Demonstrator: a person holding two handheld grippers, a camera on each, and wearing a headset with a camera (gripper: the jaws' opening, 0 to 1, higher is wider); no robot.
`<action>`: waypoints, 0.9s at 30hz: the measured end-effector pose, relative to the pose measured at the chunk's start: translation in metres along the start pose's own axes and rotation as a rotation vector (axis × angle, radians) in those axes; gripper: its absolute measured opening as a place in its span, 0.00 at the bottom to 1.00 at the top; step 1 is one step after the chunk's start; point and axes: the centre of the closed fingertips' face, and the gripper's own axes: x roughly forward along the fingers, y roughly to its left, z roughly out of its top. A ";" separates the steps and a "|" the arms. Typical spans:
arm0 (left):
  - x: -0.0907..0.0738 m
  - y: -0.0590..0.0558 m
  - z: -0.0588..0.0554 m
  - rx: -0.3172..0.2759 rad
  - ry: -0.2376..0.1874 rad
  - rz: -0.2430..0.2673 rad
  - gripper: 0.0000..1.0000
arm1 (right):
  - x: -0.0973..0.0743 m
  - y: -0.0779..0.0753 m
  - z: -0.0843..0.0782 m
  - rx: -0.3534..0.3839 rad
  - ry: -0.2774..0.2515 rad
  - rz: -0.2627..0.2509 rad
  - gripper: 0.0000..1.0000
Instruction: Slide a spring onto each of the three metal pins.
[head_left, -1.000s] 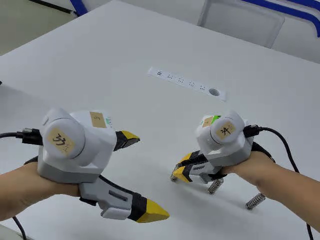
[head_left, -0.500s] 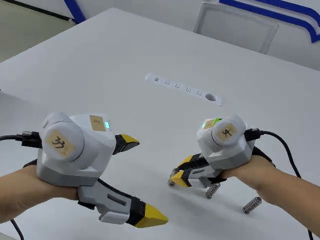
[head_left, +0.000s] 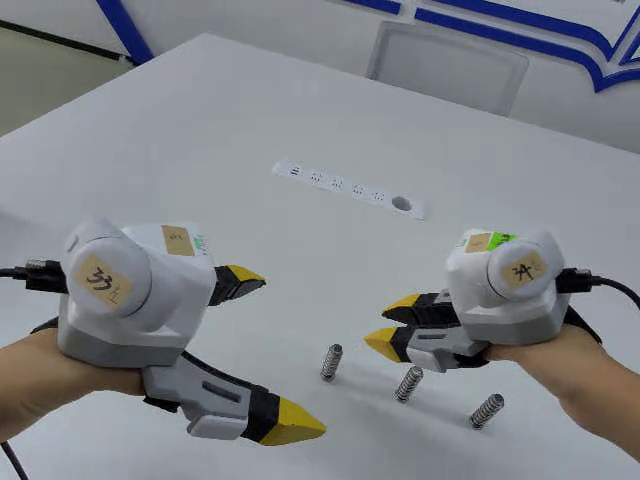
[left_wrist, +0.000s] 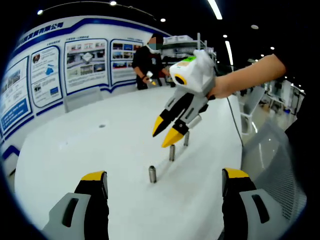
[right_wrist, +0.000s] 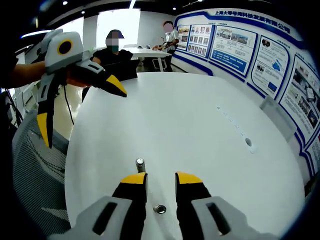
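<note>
left tongs (head_left: 278, 352) wide, right tongs (head_left: 385, 324) narrow and empty, above a white table (head_left: 250, 150) with power strip (head_left: 350, 188), wall posters (right_wrist: 235, 42) beyond.

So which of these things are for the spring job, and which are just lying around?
For the job:
- three upright grey metal coil springs, standing in a row on the white table
- left hand-held gripper, wide open
- right hand-held gripper, open, holding nothing

Just lying about:
- long white power strip
- pale chair back beyond the table
</note>
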 end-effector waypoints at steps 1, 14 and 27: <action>0.001 0.001 -0.003 -0.001 0.009 0.004 0.96 | -0.005 -0.002 -0.007 0.038 -0.005 -0.010 0.23; 0.004 0.003 0.016 -0.047 -0.038 0.004 0.96 | -0.079 -0.025 -0.045 0.349 -0.152 -0.108 0.29; -0.004 0.013 0.018 -0.084 -0.033 0.025 0.96 | -0.127 -0.010 -0.082 0.326 -0.173 -0.139 0.46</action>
